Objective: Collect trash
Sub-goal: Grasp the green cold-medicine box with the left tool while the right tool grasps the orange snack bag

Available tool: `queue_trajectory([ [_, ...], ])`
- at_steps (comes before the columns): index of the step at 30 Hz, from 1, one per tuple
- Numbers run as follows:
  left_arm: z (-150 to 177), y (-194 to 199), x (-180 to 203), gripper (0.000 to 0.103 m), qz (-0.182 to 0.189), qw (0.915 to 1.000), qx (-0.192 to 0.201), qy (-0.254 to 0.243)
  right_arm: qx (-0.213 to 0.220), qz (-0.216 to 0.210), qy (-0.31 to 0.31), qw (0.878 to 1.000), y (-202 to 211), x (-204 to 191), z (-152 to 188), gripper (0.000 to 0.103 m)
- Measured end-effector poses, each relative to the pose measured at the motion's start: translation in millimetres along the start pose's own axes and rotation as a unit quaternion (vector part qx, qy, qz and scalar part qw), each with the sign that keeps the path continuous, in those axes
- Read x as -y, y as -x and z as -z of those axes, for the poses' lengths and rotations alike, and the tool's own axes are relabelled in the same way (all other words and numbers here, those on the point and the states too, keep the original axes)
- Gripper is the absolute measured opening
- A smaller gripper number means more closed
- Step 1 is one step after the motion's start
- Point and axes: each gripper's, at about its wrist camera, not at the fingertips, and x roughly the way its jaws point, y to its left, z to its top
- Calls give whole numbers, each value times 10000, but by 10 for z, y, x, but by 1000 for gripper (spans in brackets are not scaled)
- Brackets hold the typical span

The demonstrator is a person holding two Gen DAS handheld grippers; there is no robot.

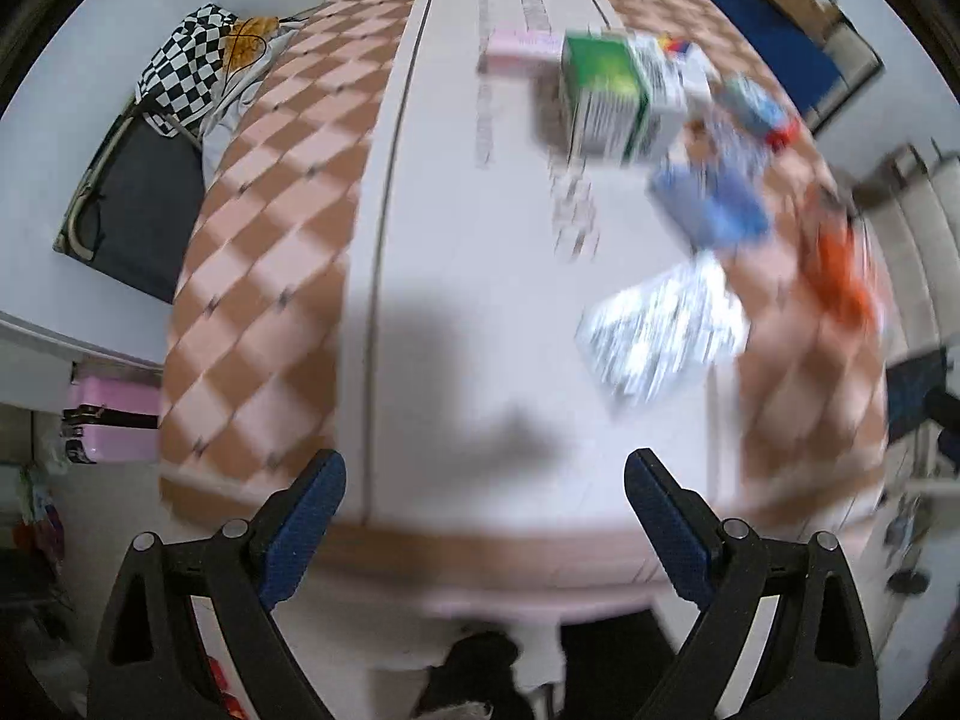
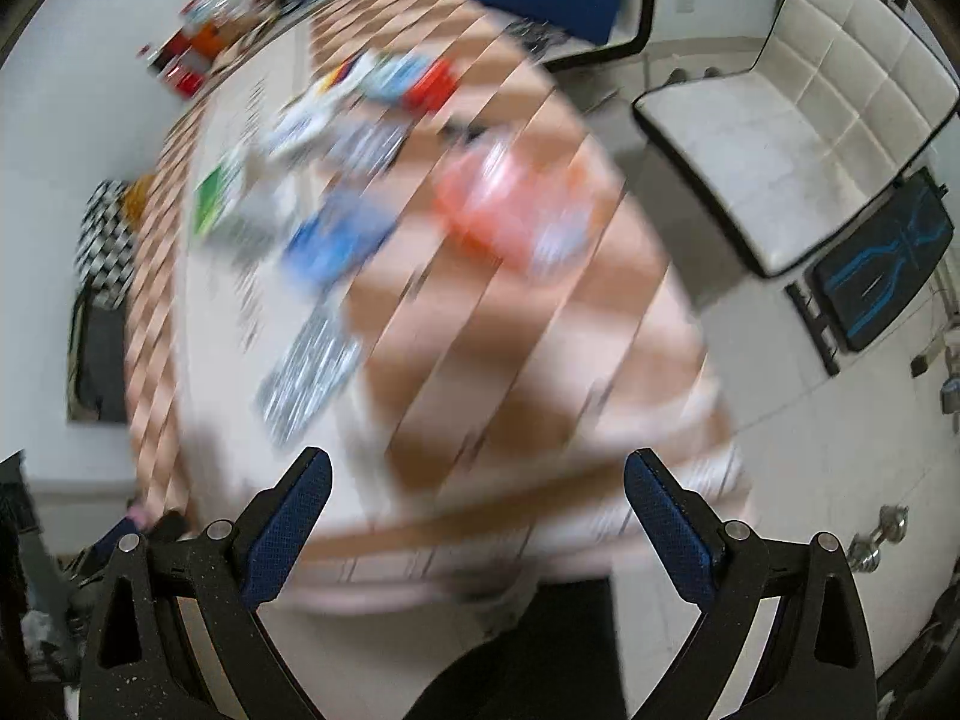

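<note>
While blurred, both tongs gape above table

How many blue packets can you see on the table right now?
2 that I can make out: a large blue packet mid-table just beyond the silver foil wrapper, and a smaller light-blue one farther back near the green carton. Motion blur may hide others.

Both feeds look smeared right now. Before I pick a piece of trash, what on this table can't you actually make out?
- Green carton: left wrist view, print smeared by motion blur, unreadable.
- Silvery wrapper: left wrist view, blurred; material and exact outline unclear.
- Orange item: right wrist view, heavy streaking; type cannot be told.
- Blue packet: right wrist view, edges smeared into neighbouring items.
- Any bin: not seen in either view.
- Left gripper and right gripper: open, empty.
</note>
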Motion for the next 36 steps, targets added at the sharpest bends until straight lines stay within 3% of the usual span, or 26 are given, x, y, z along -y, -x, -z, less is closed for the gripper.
queue_trajectory([
  [4, -669, -86, 222, 95, 21, 10000, -16, 87, -191, 71, -176, 9996, -421, 196, -831, 91],
  [8, -1225, -194, 415, 95, 312, 9993, -149, 151, -687, -145, 6, 9975, -911, 82, -1205, 85],
  [11, -1564, -281, 580, 95, 331, 9992, -218, 34, -922, -276, 370, 9947, -1163, -124, -1328, 59],
  [12, -1653, -321, 643, 95, 259, 9994, -246, -37, -936, -310, 422, 9942, -1200, -159, -1327, 40],
  [16, -1931, -572, 816, 95, 68, 9983, -510, -258, -827, -477, 423, 9945, -1232, -277, -1368, 25],
  [20, -2023, -759, 849, 94, -31, 9971, -691, -312, -772, -608, 392, 9944, -1212, -353, -1419, 19],
  [22, -2024, -763, 821, 71, -46, 9977, -627, -262, -708, -646, 412, 9945, -1139, -373, -1404, 13],
  [29, -1864, -550, 756, 71, -103, 9991, -317, -252, -398, -647, 547, 9956, -901, -488, -1324, 12],
  [36, -1430, -70, 552, 71, -364, 9989, 208, -215, -24, -514, 798, 9955, -558, -546, -1044, 11],
])
